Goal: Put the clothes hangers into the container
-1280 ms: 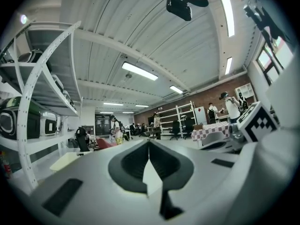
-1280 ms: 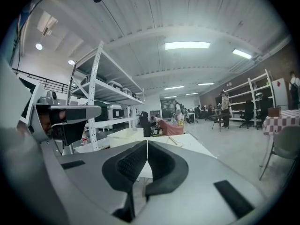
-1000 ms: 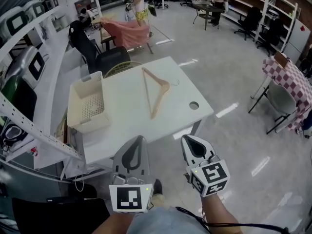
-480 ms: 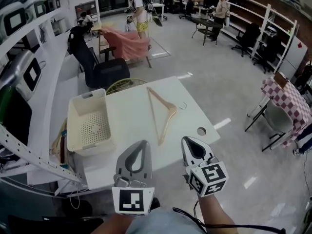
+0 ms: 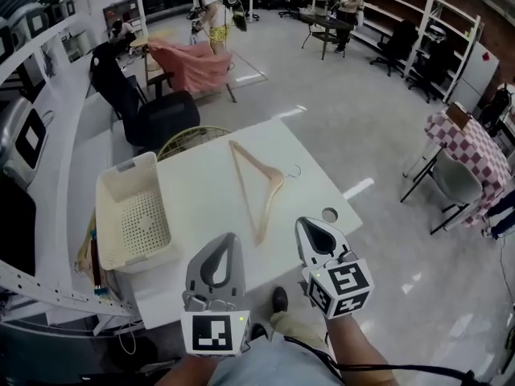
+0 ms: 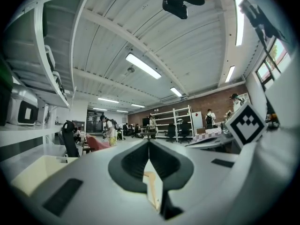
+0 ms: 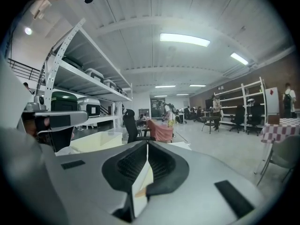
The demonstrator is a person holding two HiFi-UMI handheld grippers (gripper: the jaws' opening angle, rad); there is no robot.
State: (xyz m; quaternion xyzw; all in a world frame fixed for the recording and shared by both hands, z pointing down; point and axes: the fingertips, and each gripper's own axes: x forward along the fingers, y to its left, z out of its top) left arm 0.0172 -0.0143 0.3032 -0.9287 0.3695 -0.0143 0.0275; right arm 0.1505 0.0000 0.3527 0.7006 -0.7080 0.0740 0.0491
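Observation:
A wooden clothes hanger with a metal hook lies flat in the middle of the white table. The cream perforated container stands empty at the table's left end. Both grippers hover side by side over the table's near edge, pointing at the hanger. My left gripper is shut with nothing in it, short of the hanger's near end. My right gripper is shut and empty too, to the right of that end. In the left gripper view the hanger shows through the gap below the closed tips.
A round cable hole sits near the table's right corner. A black office chair and a round wire basket stand behind the table. Metal shelving lines the left. A checkered table and grey chair stand at right.
Both grippers have come forward to the table's near edge, staying shut. The hanger and the container lie where they were on the table.

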